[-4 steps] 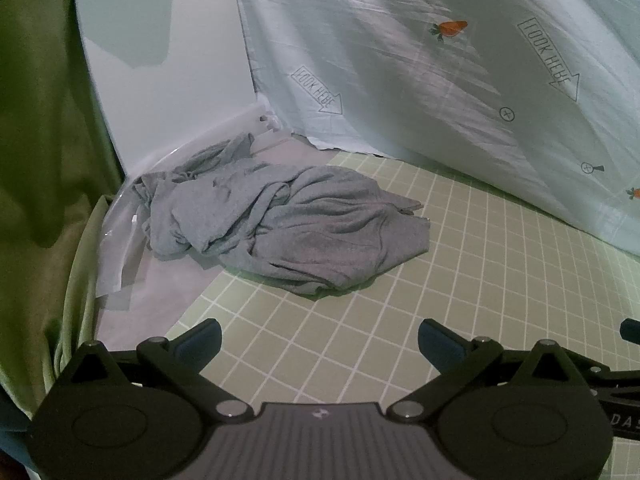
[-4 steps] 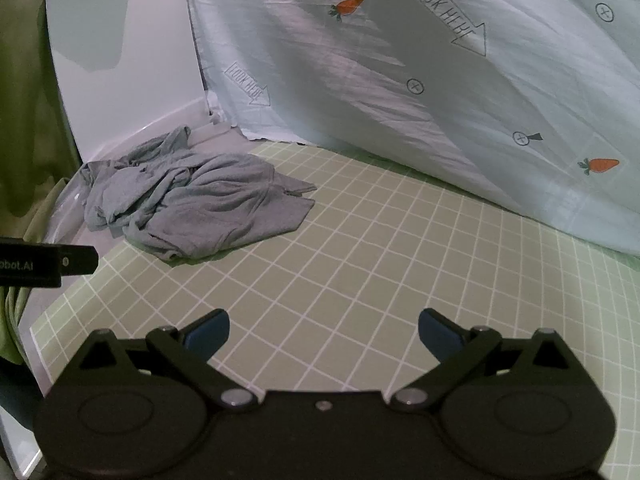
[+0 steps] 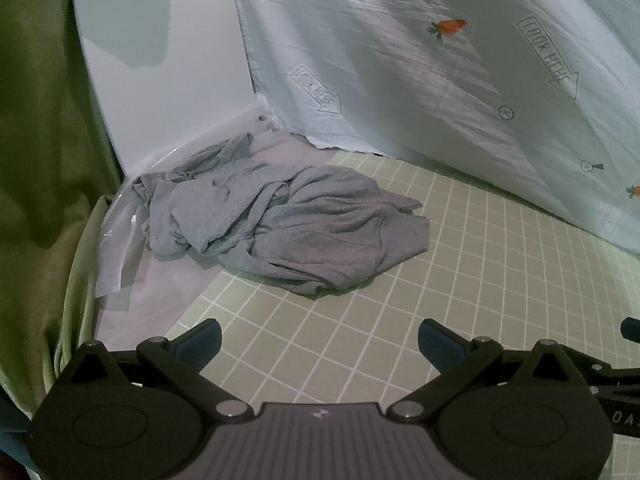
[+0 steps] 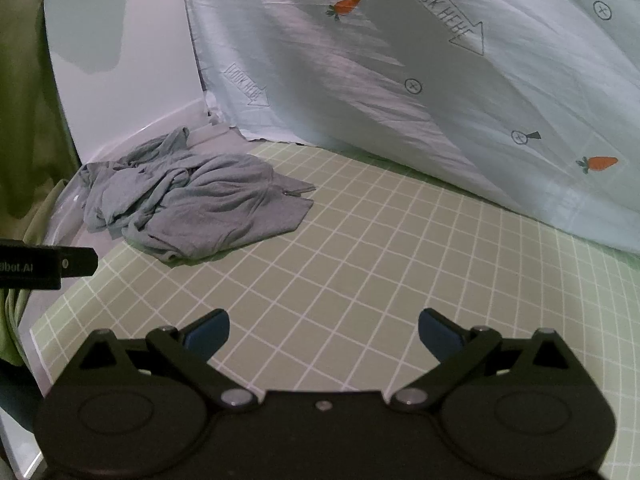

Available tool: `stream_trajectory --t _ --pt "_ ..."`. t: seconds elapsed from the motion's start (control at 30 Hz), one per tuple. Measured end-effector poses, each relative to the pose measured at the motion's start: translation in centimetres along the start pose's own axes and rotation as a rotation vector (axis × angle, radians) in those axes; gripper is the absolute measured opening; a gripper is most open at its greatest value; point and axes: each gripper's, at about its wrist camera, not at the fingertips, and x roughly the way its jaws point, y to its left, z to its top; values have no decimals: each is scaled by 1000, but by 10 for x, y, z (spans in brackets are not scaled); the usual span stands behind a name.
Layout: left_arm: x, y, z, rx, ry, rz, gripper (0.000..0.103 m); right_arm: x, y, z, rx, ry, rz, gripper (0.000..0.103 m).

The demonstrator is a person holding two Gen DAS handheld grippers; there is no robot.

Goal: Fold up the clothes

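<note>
A pale blue sheet point(image 3: 420, 80) printed with carrots and "LOOK HERE" arrows hangs as a backdrop across the top and right of both wrist views, its lower edge meeting a green mat point(image 3: 460, 280) ruled in a white grid that covers the work surface. A green cloth point(image 3: 44, 160) drapes down the left edge at 9 o'clock, beside a white panel point(image 3: 168, 88) standing at about 11 o'clock. A crumpled grey garment point(image 3: 288, 224) lies unfolded in a heap at the far left corner of the mat, partly on the grid and partly on the bare white surface point(image 3: 160, 292) beyond it; from the left wrist camera it sits just left of 12 o'clock, and from the right wrist camera, the grey garment point(image 4: 192, 208) is at about 10 o'clock and farther off. The left gripper point(image 3: 319, 342) hovers above the mat at 6 o'clock, its blue-tipped jaws spread wide with nothing between them, near the heap but not touching it. The right gripper point(image 4: 323, 334) is likewise spread wide and empty over bare grid, well apart from the garment, with the left gripper's black body showing at its 9 o'clock edge.
</note>
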Motion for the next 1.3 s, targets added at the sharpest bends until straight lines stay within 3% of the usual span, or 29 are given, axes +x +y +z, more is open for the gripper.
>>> stream_trajectory --t 1.3 --pt "1 3 -4 -10 5 6 103 -1 -2 0 7 -6 17 102"
